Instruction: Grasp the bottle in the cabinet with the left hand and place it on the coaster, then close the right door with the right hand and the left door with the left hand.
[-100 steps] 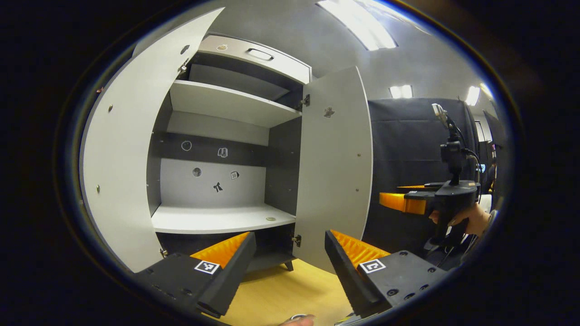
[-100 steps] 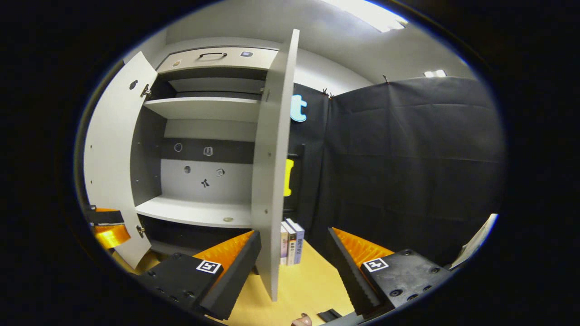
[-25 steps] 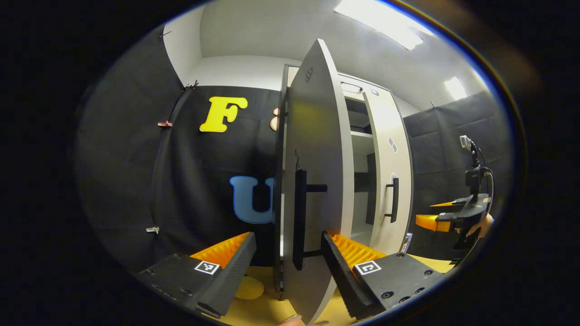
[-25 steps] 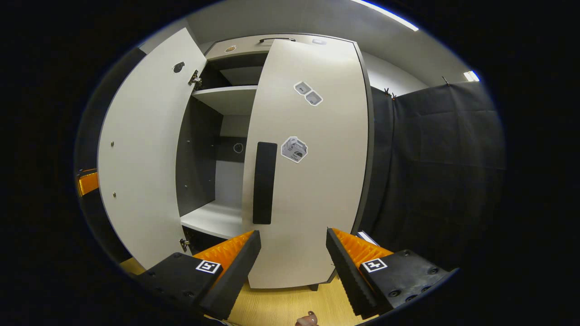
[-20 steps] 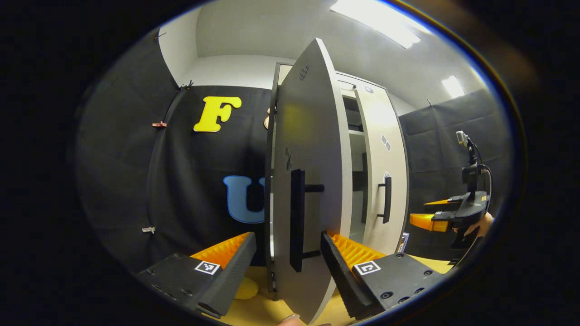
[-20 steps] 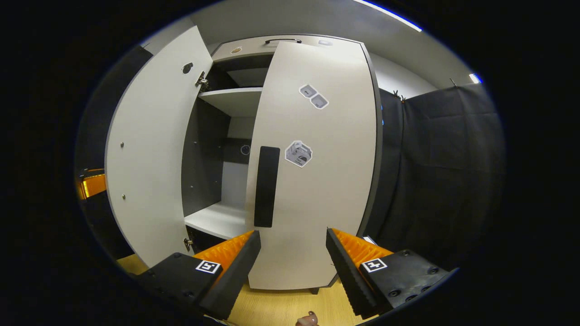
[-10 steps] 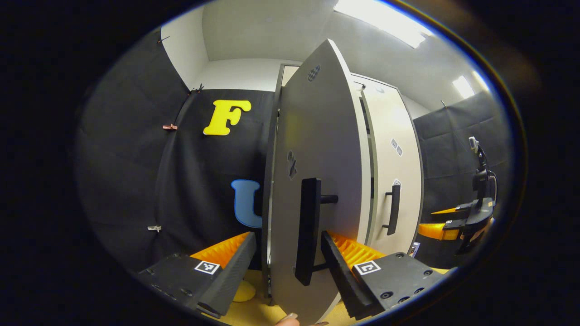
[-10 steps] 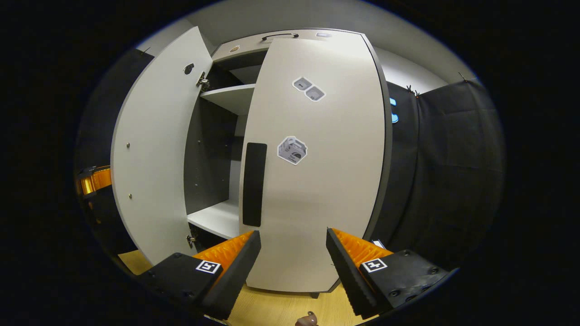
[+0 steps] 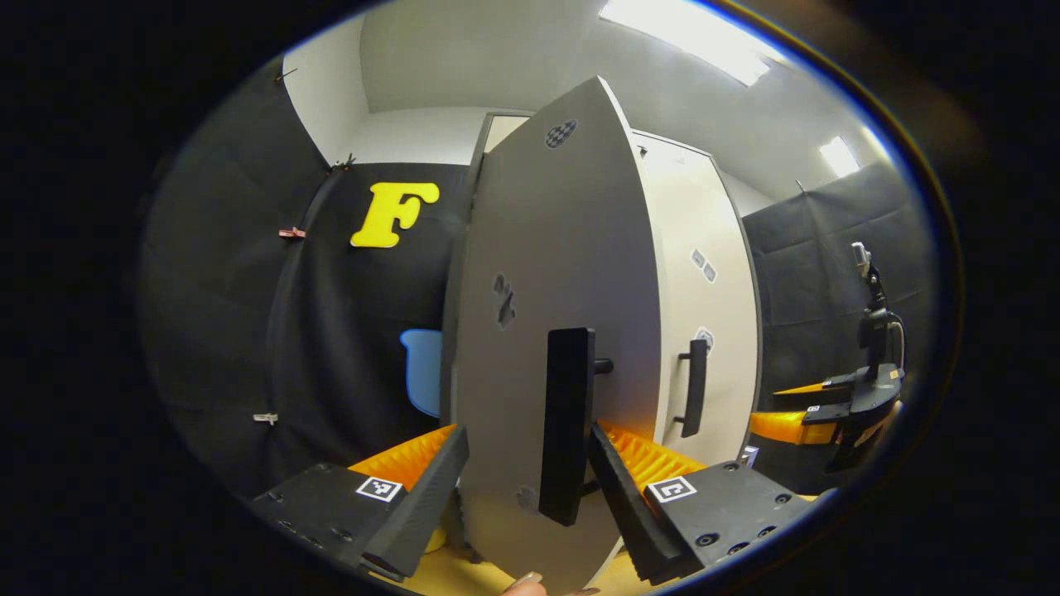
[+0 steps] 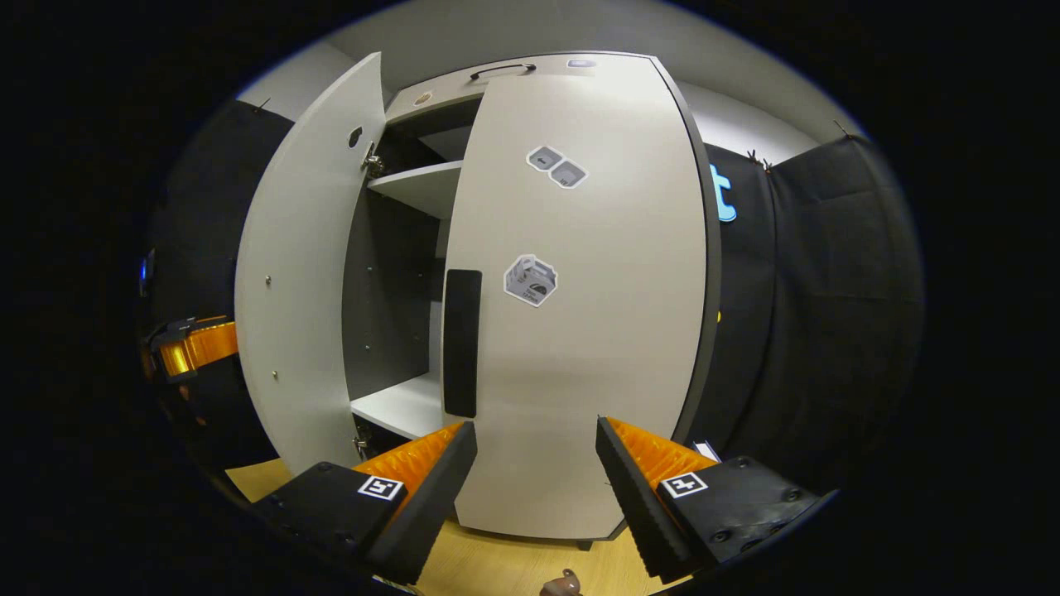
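1. Left gripper view: left claw [image 9: 527,463] spread apart, straddling the half-open left door [image 9: 546,331]; one finger just beside its handle [image 9: 566,426].
2. Right gripper view: right claw [image 10: 536,463] spread apart, empty; right door [image 10: 588,314] shut; left door [image 10: 302,290] ajar.

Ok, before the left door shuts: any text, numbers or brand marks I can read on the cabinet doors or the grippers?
Right door, box-shaped sticker: its print is too small to read.
Right door, paired stickers: too small to read.
Left door, dark sticker: blurred, unreadable.
Left gripper and right gripper, marker tags: square patterns, no words.
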